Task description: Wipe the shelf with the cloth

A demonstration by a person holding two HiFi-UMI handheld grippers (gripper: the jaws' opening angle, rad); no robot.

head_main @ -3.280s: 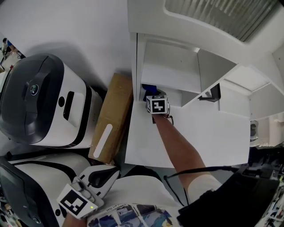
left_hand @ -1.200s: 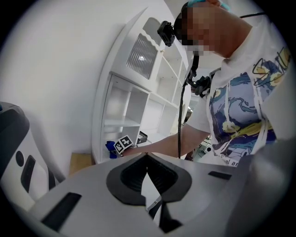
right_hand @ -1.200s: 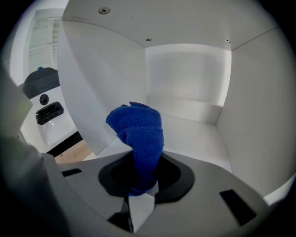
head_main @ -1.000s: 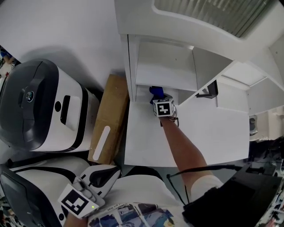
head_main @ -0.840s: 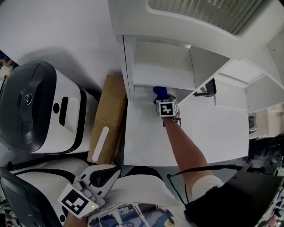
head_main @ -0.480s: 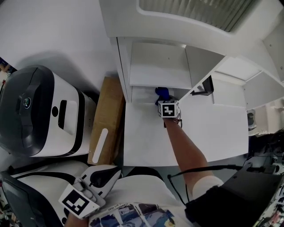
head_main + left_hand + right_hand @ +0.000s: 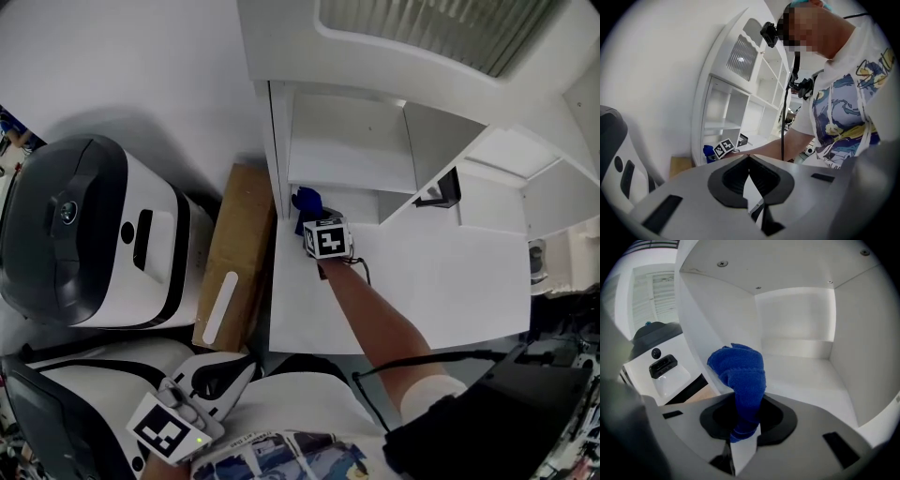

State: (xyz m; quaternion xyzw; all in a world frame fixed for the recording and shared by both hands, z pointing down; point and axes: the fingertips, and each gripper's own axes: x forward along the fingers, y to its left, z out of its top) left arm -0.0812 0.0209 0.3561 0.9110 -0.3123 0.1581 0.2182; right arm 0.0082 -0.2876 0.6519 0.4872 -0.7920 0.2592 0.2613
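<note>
Got the blue cloth (image 7: 739,373) pinched hard in the right gripper (image 7: 743,439), jaws squeezed down on its tail end with only fabric between them. Bunched up into a fat, fuzzy wad, terry-looking, poking straight out ahead of the jaws along their line, so long axis pointing into the shelf (image 7: 806,376). Parked right at the near left corner of the lower compartment, just beside the left side wall. Can't tell for sure about actual contact with the board from here, looks close though. Plenty of bare white board lying to the right and further back from the wad, so guessing a press down and a sweep rightward and inward next. Worth watching that side wall, no room to go left. Looks soft and floppy, probably going to fold over under pressure rather than stay puffed. Nothing going on with the left gripper (image 7: 749,164): pressed fully together, empty, hanging low near the body, well apart from the shelf. Clearly a right-hand job.
</note>
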